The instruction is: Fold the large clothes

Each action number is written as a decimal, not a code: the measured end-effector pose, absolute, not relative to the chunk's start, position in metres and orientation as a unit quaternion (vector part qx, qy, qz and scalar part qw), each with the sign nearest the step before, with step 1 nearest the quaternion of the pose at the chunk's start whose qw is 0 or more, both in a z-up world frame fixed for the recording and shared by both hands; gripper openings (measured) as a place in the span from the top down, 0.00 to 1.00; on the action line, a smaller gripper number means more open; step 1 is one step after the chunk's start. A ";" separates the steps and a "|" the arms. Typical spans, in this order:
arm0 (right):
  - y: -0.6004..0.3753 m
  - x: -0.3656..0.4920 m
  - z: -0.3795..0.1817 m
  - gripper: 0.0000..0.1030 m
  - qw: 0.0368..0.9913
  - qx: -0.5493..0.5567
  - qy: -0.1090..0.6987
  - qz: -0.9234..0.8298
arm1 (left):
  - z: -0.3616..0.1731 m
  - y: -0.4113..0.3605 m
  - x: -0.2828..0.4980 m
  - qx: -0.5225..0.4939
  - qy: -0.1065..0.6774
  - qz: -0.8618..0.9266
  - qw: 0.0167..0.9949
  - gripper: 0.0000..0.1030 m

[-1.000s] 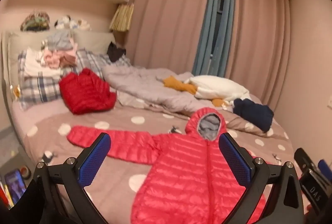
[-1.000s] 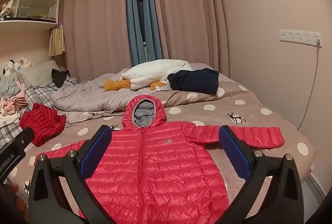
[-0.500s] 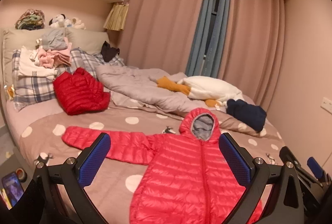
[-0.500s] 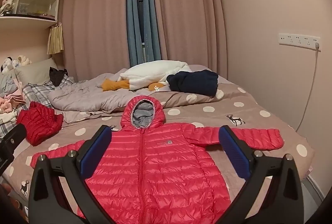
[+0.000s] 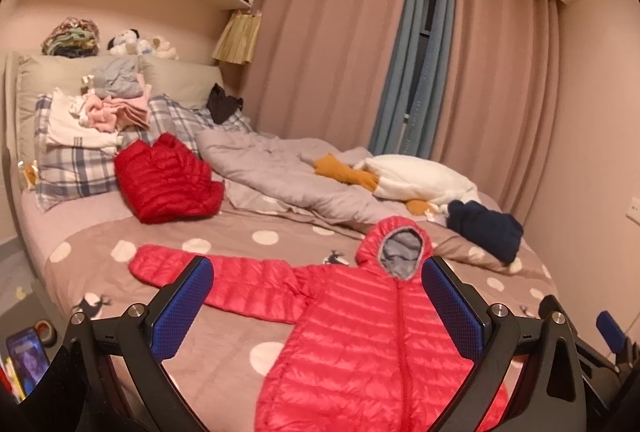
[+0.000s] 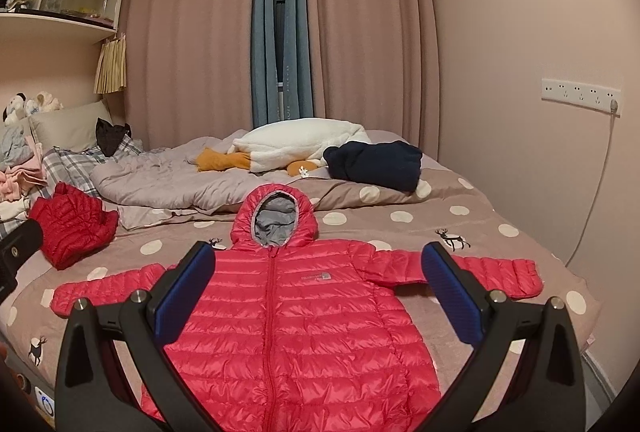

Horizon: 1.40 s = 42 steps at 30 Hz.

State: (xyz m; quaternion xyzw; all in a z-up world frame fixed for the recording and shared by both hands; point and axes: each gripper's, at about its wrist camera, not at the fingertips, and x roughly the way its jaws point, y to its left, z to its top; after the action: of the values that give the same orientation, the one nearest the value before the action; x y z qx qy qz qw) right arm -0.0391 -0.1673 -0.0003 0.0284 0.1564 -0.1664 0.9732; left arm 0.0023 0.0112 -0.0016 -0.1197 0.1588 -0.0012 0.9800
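A red hooded puffer jacket lies flat, front up and zipped, on the dotted bedspread, both sleeves spread out. It also shows in the left wrist view, with its left sleeve stretched toward the bed's left side. My left gripper is open and empty, held above the jacket's left half. My right gripper is open and empty, held above the jacket's chest. Neither touches the cloth.
A folded darker red puffer jacket lies near the plaid pillows. A grey quilt, a white and orange plush and a folded navy garment lie at the far side. A phone stands at lower left.
Both grippers have drawn back and risen a little, so more of the jacket and bed shows. The jacket has not moved. Both stay open.
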 end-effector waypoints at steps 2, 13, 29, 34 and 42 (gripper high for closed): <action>-0.168 -0.039 -0.001 0.00 0.973 0.031 0.158 -0.164 | -0.002 0.012 0.003 -0.123 0.160 -0.003 0.979 0.00; -0.169 -0.043 0.001 0.00 0.973 0.031 0.152 -0.173 | -0.001 0.013 0.000 -0.128 0.150 0.009 0.980 0.00; -0.168 -0.043 0.003 0.00 0.974 0.031 0.149 -0.165 | -0.001 0.013 0.000 -0.126 0.150 0.013 0.980 0.00; -0.166 -0.042 0.002 0.00 0.975 0.027 0.152 -0.163 | -0.001 0.015 -0.002 -0.117 0.155 0.034 0.980 0.00; -0.165 -0.042 0.003 0.00 0.974 0.026 0.152 -0.163 | -0.002 0.015 -0.005 -0.103 0.149 0.066 0.981 0.00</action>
State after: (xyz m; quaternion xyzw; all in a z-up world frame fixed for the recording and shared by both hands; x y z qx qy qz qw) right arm -0.0420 -0.1652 0.0029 0.0262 0.1522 -0.1630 0.9745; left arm -0.0045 0.0149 -0.0018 -0.1032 0.1491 0.0661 0.9812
